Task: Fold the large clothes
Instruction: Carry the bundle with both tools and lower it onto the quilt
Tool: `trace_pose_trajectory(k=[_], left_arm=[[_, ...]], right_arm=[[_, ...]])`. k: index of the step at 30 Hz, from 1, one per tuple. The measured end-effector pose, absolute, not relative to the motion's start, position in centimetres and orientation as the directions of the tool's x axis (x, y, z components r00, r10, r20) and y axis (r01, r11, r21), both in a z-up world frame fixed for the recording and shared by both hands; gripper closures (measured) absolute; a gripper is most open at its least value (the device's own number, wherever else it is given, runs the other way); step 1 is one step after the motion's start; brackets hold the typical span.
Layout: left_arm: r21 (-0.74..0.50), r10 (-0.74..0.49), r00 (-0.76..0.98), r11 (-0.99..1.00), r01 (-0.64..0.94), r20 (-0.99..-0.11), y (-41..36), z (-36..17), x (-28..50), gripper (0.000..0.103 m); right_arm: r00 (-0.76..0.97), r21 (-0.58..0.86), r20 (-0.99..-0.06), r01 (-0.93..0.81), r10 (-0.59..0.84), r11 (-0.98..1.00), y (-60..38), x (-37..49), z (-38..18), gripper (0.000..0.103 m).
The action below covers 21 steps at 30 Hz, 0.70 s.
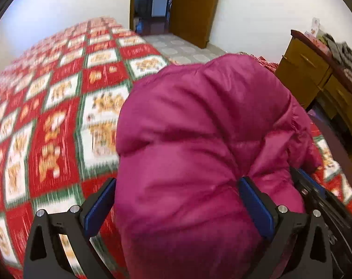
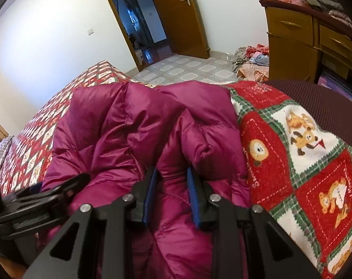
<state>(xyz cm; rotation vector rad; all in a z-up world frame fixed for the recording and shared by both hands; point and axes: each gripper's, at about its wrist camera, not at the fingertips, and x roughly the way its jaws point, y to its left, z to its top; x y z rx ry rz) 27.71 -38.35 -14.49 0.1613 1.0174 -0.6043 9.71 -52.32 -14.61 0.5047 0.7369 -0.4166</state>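
Left wrist view: we record the left gripper [image 1: 176,200] spread wide, its blue pads flanking a thick bulge of the magenta down jacket [image 1: 199,151]; whether it actually grips, we cannot tell. On the right wrist view, the right gripper [image 2: 173,195] stands narrowly parted, pinching a jacket fold between its pads. The jacket [image 2: 141,134] lies bunched at the near edge of the bed's patterned cover [image 2: 303,162]. The wooden cabinet [image 2: 296,41] carries piled clothing; drawers closed.

Right claw [image 2: 172,174] pinches jacket [image 2: 120,125] — bedspread [image 2: 292,139] beneath.
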Motion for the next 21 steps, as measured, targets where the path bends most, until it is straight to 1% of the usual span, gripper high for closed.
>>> trace_pose_trajectory(k=[4, 6, 8, 10, 13, 14, 16, 18, 21], left_arm=[[-0.299, -0.469, 0.300, 0.830, 0.472, -0.831, -35.6, -14.6, 27.0, 0.001], [-0.322, -0.482, 0.287, 0.827, 0.462, -0.828, -35.0, -14.4, 26.5, 0.001], [-0.300, -0.476, 0.303, 0.825, 0.480, -0.825, -34.7, -13.9, 25.6, 0.001], [-0.239, -0.452, 0.339, 0.823, 0.516, -0.825, -35.0, -13.6, 24.6, 0.001], [-0.166, -0.423, 0.383, 0.819, 0.549, -0.821, -35.6, -13.9, 23.7, 0.001], [-0.158, -0.420, 0.391, 0.821, 0.549, -0.819, -35.5, -14.0, 23.7, 0.001], [-0.163, -0.419, 0.387, 0.822, 0.545, -0.821, -35.6, -14.4, 23.9, 0.001], [-0.164, -0.416, 0.375, 0.821, 0.546, -0.829, -35.5, -14.5, 24.1, 0.001], [-0.152, -0.402, 0.375, 0.825, 0.545, -0.836, -35.3, -14.0, 23.9, 0.001]], right_arm=[[0.660, 0.273, -0.726, 0.532, -0.191, 0.801, -52.2, 9.7, -14.6, 0.075], [0.649, 0.253, -0.733, 0.539, -0.205, 0.804, -51.9, 9.7, -14.5, 0.074], [0.634, 0.228, -0.741, 0.546, -0.220, 0.806, -51.4, 9.6, -14.3, 0.073], [0.611, 0.203, -0.754, 0.563, -0.239, 0.801, -50.9, 9.2, -13.9, 0.072], [0.584, 0.152, -0.755, 0.600, -0.299, 0.786, -49.7, 7.4, -12.9, 0.063], [0.587, 0.148, -0.749, 0.600, -0.307, 0.786, -49.2, 6.7, -12.5, 0.057], [0.605, 0.166, -0.737, 0.595, -0.302, 0.786, -48.5, 4.9, -11.7, 0.056], [0.602, 0.184, -0.743, 0.603, -0.292, 0.776, -47.8, 2.9, -11.4, 0.044], [0.602, 0.230, -0.756, 0.613, -0.258, 0.756, -47.2, 0.4, -12.1, 0.044]])
